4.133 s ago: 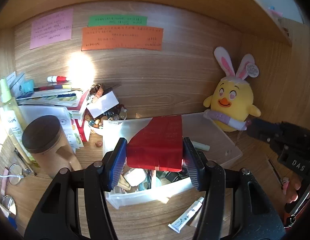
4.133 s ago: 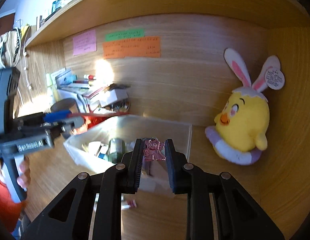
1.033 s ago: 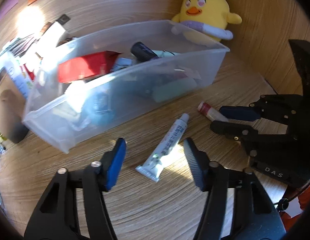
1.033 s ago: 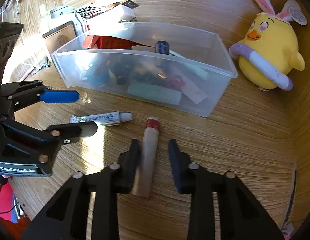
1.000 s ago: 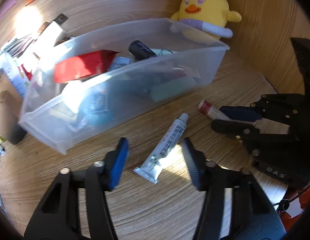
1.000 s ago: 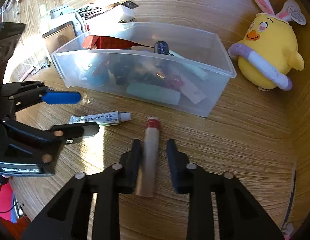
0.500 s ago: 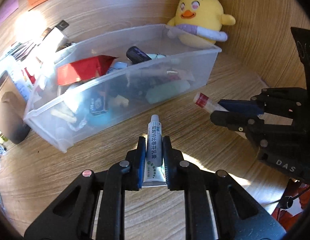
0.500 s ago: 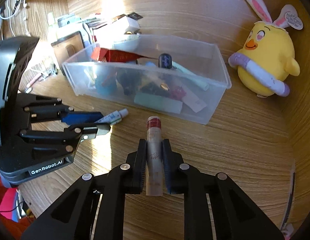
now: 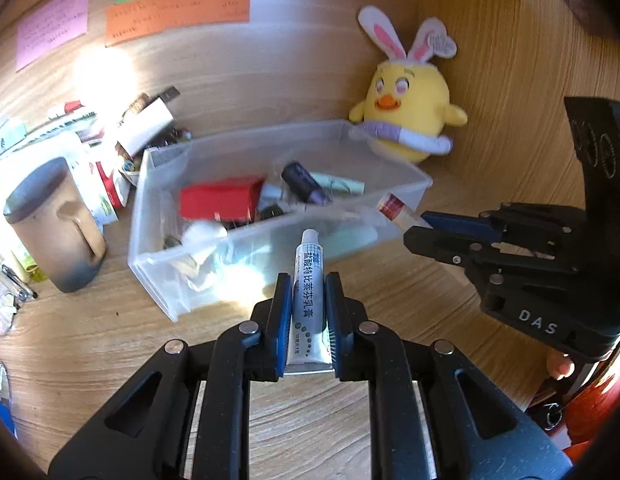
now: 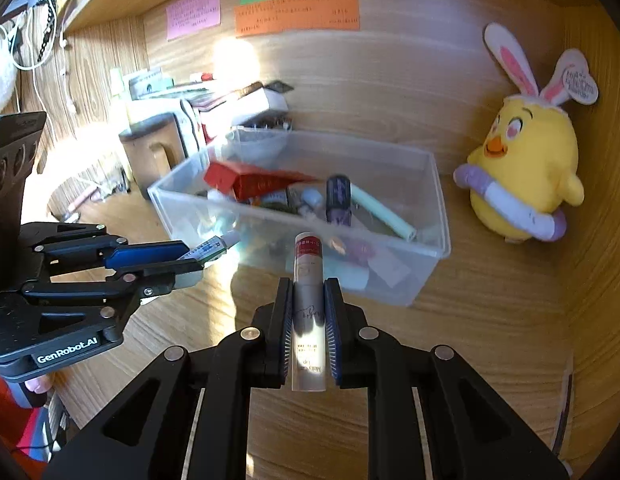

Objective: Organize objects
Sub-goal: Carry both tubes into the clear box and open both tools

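My left gripper (image 9: 306,280) is shut on a white ointment tube (image 9: 308,280), cap pointing forward, lifted off the wooden desk in front of the clear plastic bin (image 9: 270,232). My right gripper (image 10: 308,284) is shut on a beige cosmetic tube with a red band (image 10: 308,280), also held above the desk before the clear plastic bin (image 10: 429,248). In the left wrist view the right gripper (image 9: 413,226) comes in from the right with its tube. In the right wrist view the left gripper (image 10: 190,258) holds the white tube at the left. The bin holds a red box (image 9: 220,202), a dark bottle and several small items.
A yellow chick plush with rabbit ears (image 10: 525,168) sits against the back right corner. A brown mug (image 9: 54,224) and piled boxes and papers (image 9: 90,148) stand left of the bin. Sticky notes (image 9: 178,12) hang on the back panel. A shelf runs overhead.
Both grippers closed on the tubes that lay on the desk and lifted them. The views have tilted up, so the back wall and the notes now show.
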`<action>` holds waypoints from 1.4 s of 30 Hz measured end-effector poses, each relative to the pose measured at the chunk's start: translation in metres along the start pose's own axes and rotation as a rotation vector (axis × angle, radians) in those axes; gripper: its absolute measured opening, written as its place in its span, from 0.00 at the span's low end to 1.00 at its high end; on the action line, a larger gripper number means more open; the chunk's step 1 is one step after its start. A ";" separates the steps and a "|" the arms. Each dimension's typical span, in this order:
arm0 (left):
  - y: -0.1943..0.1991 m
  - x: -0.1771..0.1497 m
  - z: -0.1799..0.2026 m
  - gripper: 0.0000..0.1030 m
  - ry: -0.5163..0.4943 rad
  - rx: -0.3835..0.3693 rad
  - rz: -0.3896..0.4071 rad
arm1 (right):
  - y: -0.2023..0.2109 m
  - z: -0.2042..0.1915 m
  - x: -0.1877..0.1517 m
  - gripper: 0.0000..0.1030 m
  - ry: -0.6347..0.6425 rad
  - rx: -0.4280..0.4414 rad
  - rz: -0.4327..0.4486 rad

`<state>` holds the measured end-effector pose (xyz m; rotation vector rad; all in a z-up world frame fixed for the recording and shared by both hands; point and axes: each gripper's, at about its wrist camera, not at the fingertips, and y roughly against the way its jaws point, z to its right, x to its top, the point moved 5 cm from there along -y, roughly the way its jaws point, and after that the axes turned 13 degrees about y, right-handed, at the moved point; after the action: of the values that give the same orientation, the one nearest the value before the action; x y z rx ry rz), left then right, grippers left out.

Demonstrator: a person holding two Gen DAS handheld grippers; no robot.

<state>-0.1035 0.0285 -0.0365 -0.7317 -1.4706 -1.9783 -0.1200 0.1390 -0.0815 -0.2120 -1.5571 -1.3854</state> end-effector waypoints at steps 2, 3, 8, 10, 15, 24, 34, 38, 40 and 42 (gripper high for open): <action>0.006 0.006 -0.001 0.15 0.005 -0.003 0.023 | 0.003 0.001 0.006 0.14 0.002 -0.003 0.015; 0.009 0.010 -0.001 0.15 0.009 -0.005 0.037 | 0.004 0.002 0.009 0.14 0.004 -0.005 0.021; 0.018 0.025 -0.001 0.15 0.023 -0.014 0.084 | 0.008 0.007 0.024 0.14 0.006 -0.019 0.054; 0.020 0.032 -0.001 0.15 0.028 -0.015 0.101 | 0.008 0.011 0.029 0.14 0.001 -0.021 0.064; 0.017 0.048 -0.002 0.15 0.037 -0.011 0.122 | 0.010 0.020 0.042 0.14 -0.004 -0.036 0.091; -0.009 0.072 -0.006 0.15 0.040 0.005 0.094 | -0.004 0.037 0.064 0.14 -0.007 -0.069 0.096; -0.047 0.084 -0.005 0.15 0.031 0.024 0.026 | -0.040 0.052 0.066 0.14 -0.025 -0.058 0.031; -0.064 0.083 -0.004 0.15 0.032 0.026 -0.009 | -0.056 0.058 0.059 0.14 -0.050 -0.040 -0.008; -0.072 0.081 -0.004 0.15 0.031 0.026 -0.028 | -0.063 0.060 0.055 0.14 -0.056 -0.032 -0.024; -0.078 0.079 -0.004 0.15 0.030 0.031 -0.041 | -0.068 0.059 0.052 0.13 -0.058 -0.017 -0.039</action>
<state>-0.2147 0.0339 -0.0329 -0.6605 -1.5067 -1.9837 -0.2244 0.1413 -0.0777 -0.2345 -1.6053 -1.4345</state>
